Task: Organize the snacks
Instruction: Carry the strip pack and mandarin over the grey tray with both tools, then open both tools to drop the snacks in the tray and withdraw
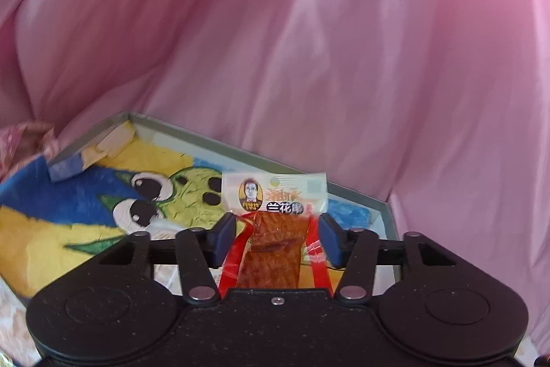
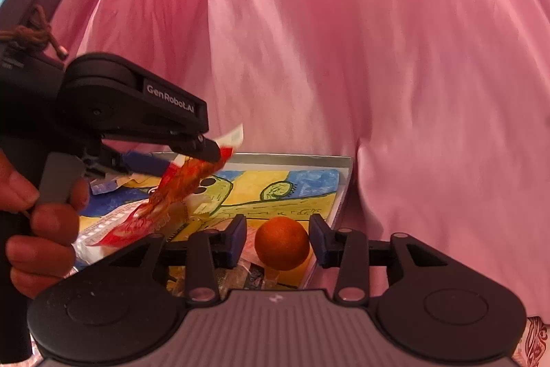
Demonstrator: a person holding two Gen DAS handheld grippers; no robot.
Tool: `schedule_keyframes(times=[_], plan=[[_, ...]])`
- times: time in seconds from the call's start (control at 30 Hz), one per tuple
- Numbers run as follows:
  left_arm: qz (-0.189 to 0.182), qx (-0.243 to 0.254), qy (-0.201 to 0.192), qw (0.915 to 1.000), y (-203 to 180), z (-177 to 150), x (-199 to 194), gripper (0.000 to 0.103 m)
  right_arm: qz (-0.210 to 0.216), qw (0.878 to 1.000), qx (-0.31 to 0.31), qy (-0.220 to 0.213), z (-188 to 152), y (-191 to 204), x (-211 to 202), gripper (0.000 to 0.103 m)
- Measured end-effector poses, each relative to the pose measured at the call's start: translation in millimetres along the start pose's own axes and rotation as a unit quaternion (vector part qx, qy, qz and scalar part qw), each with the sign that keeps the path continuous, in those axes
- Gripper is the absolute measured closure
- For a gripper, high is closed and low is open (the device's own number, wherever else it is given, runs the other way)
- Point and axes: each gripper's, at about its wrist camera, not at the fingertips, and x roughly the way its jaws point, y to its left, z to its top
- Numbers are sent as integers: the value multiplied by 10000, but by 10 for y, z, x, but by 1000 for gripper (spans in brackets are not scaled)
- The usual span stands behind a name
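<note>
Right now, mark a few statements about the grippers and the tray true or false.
1. The left gripper holds a snack packet. True.
2. The right gripper is clamped on the orange ball. False: its jaws stand open, with gaps on both sides.
3. A cartoon drawing lines the tray. True.
4. The cloth behind the tray is blue. False: it is pink.

clear plastic snack packet with red edges and a brown dried strip inside [image 1: 273, 229] hangs in the air above the shallow grey tray with the cartoon drawing [image 2: 343, 181], its printed white end pointing forward. round orange fruit [image 2: 282, 244] sits in the tray, near its right wall.
</note>
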Motion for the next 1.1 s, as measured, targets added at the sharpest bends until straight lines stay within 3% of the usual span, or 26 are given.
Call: schedule_keyframes(times=[0.23, 0.4, 0.6, 0.83, 1.1], plan=[[-57, 11, -213, 9998, 10, 56, -193, 21, -85, 9997, -103, -189, 49, 37, -106, 40], [-150, 22, -470, 9988, 32, 110, -504, 14, -193, 9982, -265, -512, 145, 122, -313, 18], [-134, 120, -909, 9957, 124, 146, -1026, 5, -298, 9941, -395, -960, 262, 268, -677, 0], [-23, 260, -1338, 9907, 345, 62, -1670, 1, -303, 9894, -510, -1326, 343, 495, -1138, 0], [159, 257, -1512, 9880, 718, -212, -2300, 1, -256, 9856, -631, -1545, 196, 765, -1635, 0]])
